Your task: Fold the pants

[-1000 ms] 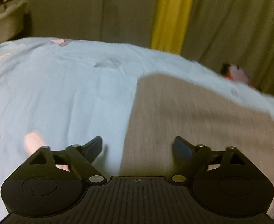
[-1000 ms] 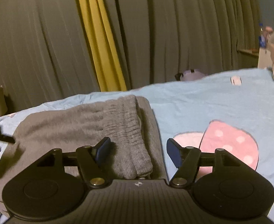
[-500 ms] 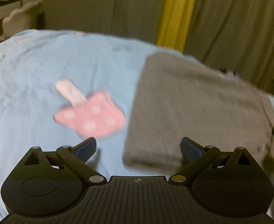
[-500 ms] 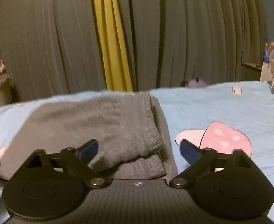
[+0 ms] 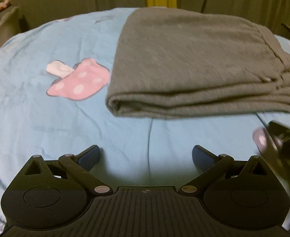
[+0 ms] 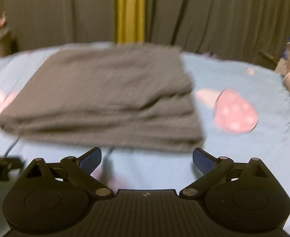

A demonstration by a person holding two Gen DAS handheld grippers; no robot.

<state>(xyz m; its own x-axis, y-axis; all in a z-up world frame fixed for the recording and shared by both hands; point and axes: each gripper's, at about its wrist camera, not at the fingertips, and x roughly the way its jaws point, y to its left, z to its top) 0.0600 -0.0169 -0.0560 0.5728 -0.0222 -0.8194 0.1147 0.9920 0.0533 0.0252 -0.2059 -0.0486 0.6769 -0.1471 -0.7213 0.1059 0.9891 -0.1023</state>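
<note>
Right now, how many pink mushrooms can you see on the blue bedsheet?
2: one pink mushroom left of the folded grey pants, another pink mushroom on their right. More may hide underneath.

Folded pants (apparently, blurred), bedsheet

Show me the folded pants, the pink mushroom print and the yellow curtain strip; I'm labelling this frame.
folded pants (image 5: pixel 194 59), left wrist view, middle of the top layer.
pink mushroom print (image 5: pixel 79 83), left wrist view, on the spotted cap.
yellow curtain strip (image 6: pixel 130 9), right wrist view, mid-height of the strip.
</note>
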